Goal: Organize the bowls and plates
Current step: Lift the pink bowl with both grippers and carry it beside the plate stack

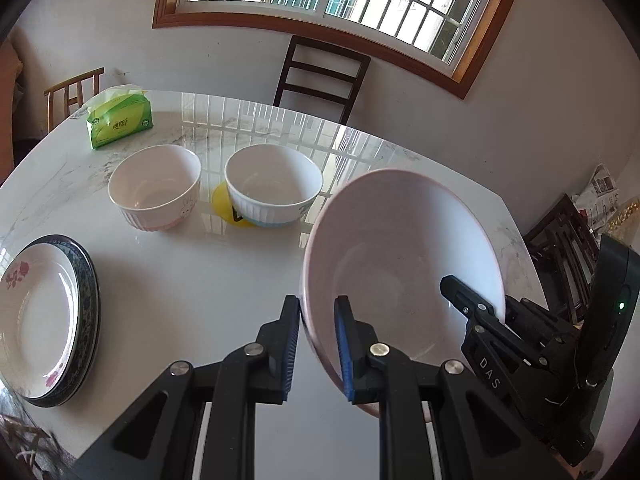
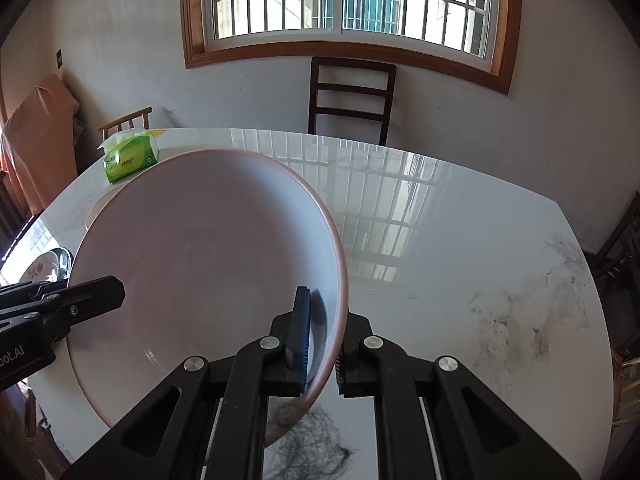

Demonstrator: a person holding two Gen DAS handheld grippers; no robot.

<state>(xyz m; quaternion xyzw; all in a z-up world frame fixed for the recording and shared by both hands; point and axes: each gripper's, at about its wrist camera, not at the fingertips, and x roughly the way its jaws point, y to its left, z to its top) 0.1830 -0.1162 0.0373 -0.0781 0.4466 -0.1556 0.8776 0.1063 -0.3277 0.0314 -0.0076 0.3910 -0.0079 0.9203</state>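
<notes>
A large pale pink bowl (image 1: 400,264) is held tilted above the marble table (image 1: 192,280). My left gripper (image 1: 318,344) is shut on its left rim, one finger inside and one outside. My right gripper (image 2: 322,344) is shut on the bowl's right rim (image 2: 208,264); it shows in the left wrist view (image 1: 472,312) too. Two small white ribbed bowls stand side by side behind: one with a pink base (image 1: 156,186), one with a blue base (image 1: 274,184) on a yellow disc (image 1: 222,202). Two stacked plates (image 1: 44,316) lie at the left edge.
A green tissue pack (image 1: 120,122) sits at the table's far left. A dark chair (image 1: 320,76) stands behind the table under the window, a light wooden chair (image 1: 74,90) at far left. Dark furniture (image 1: 568,248) is at the right.
</notes>
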